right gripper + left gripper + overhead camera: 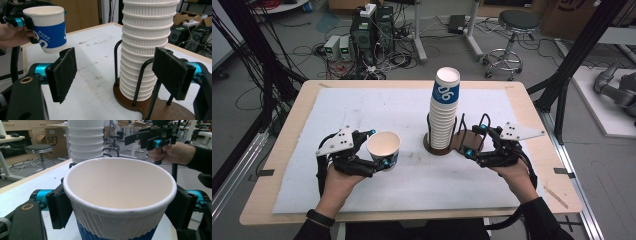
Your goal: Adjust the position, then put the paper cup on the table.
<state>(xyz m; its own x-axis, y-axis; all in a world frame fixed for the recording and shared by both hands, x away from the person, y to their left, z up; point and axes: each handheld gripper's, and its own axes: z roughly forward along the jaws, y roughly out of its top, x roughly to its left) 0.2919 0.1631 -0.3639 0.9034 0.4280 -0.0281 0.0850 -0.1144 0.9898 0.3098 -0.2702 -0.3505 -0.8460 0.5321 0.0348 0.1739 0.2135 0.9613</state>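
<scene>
With the left gripper (381, 151) pinching the paper cup (384, 145) by its sides, keep it upright and level over the stack of cups (444, 112) — the right gripper (475, 141) is spread empty by the wire holder (472, 131).

"SF" on a cardboard box (54, 138) (background); "06"-like white digits on the top cup's (446, 90) blue band

White-and-blue paper cup (384, 146), upright, held aloft
</scene>
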